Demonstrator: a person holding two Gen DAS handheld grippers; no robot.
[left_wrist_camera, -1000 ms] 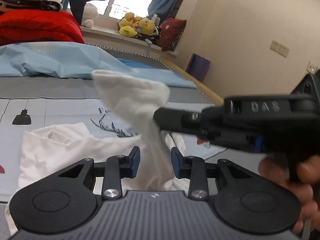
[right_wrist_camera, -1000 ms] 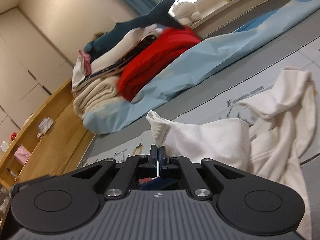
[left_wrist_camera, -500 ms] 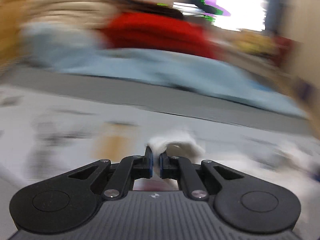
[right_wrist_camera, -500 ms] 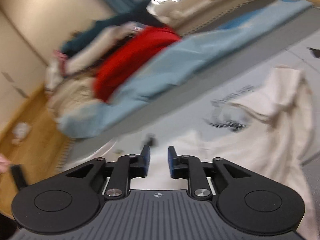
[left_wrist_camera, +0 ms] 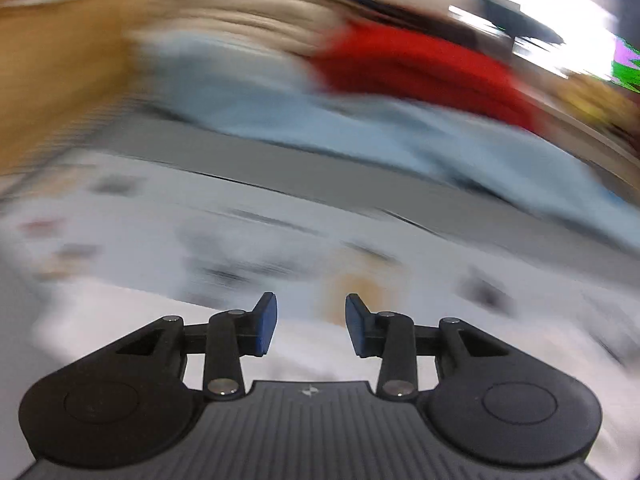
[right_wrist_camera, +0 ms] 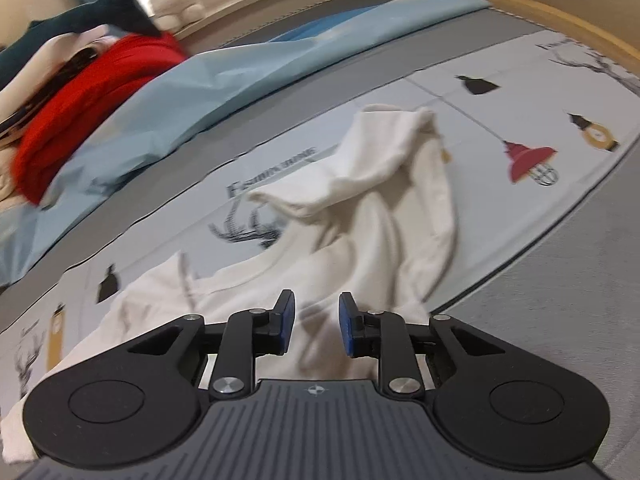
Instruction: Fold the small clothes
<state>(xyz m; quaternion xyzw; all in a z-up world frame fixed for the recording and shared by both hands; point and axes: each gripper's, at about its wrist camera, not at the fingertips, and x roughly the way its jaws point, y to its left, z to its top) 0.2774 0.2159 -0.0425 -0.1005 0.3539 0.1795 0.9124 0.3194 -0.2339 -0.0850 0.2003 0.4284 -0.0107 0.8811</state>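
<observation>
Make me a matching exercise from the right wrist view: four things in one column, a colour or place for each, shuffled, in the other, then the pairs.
Things:
1. crumpled garment
2. folded blanket
3. shark plush
4. lamp print

Descriptions:
A. dark blue-green, on top of the pile at the far left
B. white, lying just ahead of the right tool
C. bright red, within the pile at left
D. dark red, printed on the bed cover to the right of the garment

Pairs: 1-B, 2-C, 3-A, 4-D
</observation>
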